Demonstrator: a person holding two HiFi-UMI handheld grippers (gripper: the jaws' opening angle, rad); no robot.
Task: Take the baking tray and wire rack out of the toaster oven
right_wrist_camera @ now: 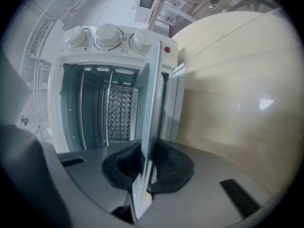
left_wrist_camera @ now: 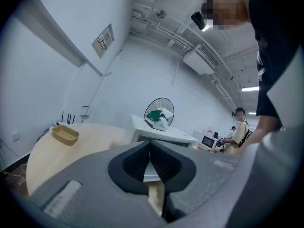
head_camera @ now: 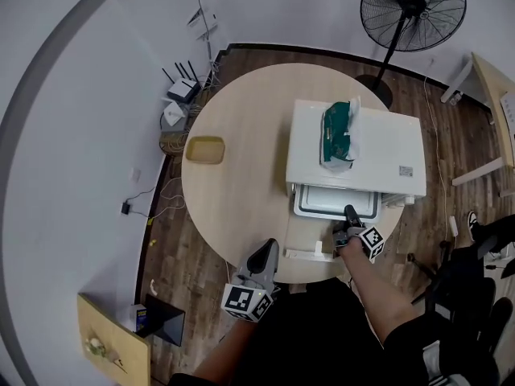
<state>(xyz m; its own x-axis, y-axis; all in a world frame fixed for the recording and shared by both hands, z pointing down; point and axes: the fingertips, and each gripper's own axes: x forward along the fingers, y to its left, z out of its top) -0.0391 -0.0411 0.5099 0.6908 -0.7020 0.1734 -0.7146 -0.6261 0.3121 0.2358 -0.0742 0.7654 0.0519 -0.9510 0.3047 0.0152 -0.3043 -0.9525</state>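
The white toaster oven [head_camera: 378, 155] stands on the round table [head_camera: 241, 191] with its door [head_camera: 310, 253] folded down toward me. A flat metal baking tray [head_camera: 335, 202] sticks partway out of the oven mouth. My right gripper [head_camera: 349, 214] is shut on the tray's front edge. In the right gripper view the tray [right_wrist_camera: 151, 99] runs edge-on between the pads [right_wrist_camera: 164, 167], and the wire rack [right_wrist_camera: 118, 109] sits deeper inside the oven [right_wrist_camera: 71, 103]. My left gripper [head_camera: 268, 251] hangs at the table's near edge, left of the oven, shut [left_wrist_camera: 150, 152] and holding nothing.
A green and white bag [head_camera: 339, 133] lies on top of the oven. A small yellow dish [head_camera: 205, 149] sits on the table's left side. A standing fan [head_camera: 412, 10] is behind the table, and a router with cables [head_camera: 182, 91] lies on the floor at the left.
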